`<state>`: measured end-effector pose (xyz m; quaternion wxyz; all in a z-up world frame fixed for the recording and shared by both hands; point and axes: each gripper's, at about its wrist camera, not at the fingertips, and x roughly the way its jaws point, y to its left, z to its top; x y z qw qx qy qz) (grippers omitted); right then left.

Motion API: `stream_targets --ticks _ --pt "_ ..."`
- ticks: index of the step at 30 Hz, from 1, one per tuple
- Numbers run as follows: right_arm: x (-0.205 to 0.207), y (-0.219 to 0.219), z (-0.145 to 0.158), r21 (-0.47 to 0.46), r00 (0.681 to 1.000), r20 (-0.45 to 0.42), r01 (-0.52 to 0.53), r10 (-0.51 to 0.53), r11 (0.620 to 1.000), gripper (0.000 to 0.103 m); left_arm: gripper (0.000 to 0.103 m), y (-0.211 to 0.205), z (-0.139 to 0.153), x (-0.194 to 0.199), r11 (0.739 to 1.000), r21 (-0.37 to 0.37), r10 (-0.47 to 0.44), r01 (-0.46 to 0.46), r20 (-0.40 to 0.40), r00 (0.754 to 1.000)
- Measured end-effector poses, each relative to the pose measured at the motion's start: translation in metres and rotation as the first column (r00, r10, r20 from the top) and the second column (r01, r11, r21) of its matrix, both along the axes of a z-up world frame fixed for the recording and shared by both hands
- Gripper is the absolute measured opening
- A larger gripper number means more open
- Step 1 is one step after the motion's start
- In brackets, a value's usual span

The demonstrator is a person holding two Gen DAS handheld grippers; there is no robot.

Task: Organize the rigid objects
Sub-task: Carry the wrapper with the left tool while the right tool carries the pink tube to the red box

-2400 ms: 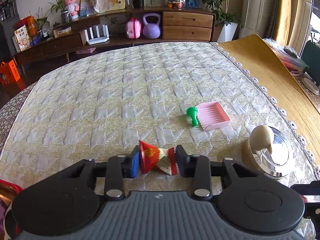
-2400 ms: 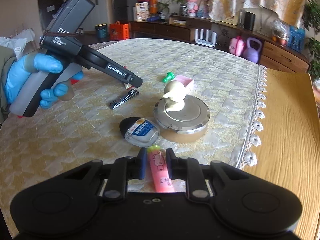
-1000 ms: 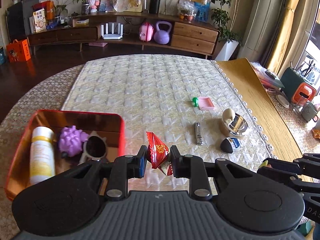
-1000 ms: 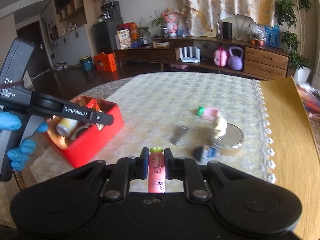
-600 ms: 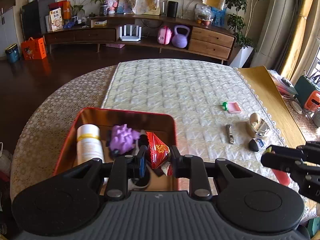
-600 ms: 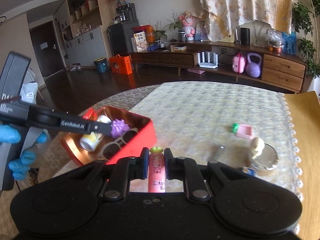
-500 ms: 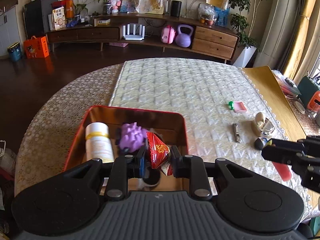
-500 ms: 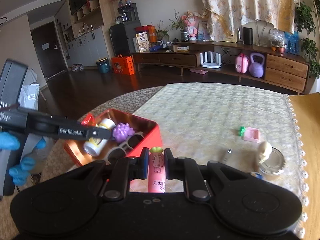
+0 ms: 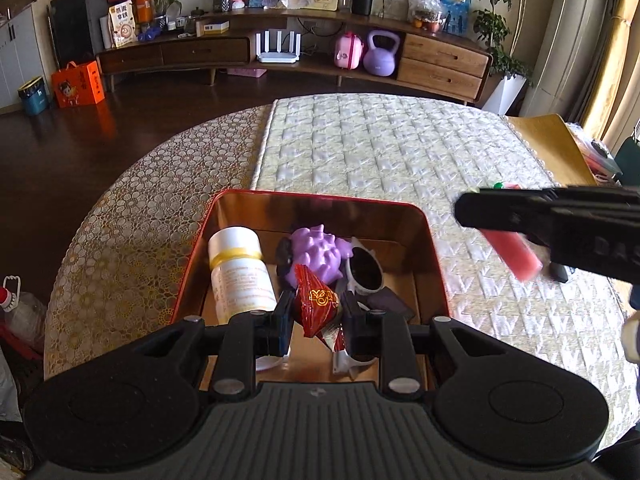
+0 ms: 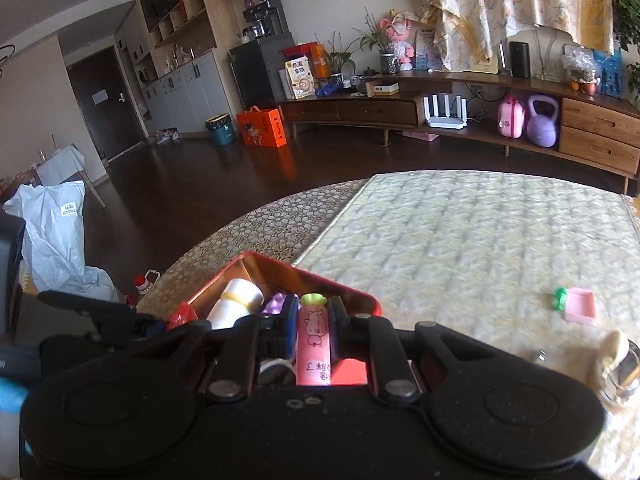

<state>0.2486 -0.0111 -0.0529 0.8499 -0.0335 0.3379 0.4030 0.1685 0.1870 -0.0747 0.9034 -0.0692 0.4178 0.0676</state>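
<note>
Partway through the sorting, by the look of the table; ordered left to right as seen past each claw.

Over the red rectangular metal tin with its coppery inside: the left gripper, clamped on a red foil snack packet with gold print, poised above the near end of the tin and not yet let go. Already inside, ahead and to the left of that claw: a white cylindrical plastic bottle with a yellow band; straight ahead, a purple spiky rubber ball; ahead and to the right, white-framed plastic sunglasses with dark lenses; four items banked or about to be, counting the packet.

Further right and ahead of the left claw: the right gripper, pinched tight on a pink plastic tube with a pig drawing and a green cap, reaching in over the tin's right rim; in its own view the tin sits directly beyond the fingertips; release there judged to be the next step for both hands.

Left out on the pale quilted table runner, well to the right of the right claw: a small pink square plastic tray with a green plastic piece touching its left edge; nearer and further right, a cream rounded figure against a shiny metal dish, both blurred; a small metal item too blurred to name; several pickups apparently still to come.
</note>
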Motion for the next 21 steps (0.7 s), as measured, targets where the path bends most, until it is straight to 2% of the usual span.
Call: stream_targets --ticks 10,21 --pt "0.02 0.033 -0.027 -0.048 1.0 -0.026 -0.006 0.005 0.999 0.015 0.024 0.007 -0.018 0.016 1.0 0.013 -0.009 0.01 -0.034 0.999" --pt "0.025 0.042 -0.053 -0.089 0.998 -0.06 -0.011 0.005 0.996 0.015 0.024 0.004 -0.034 0.03 0.999 0.046 -0.025 0.028 -0.057 0.998"
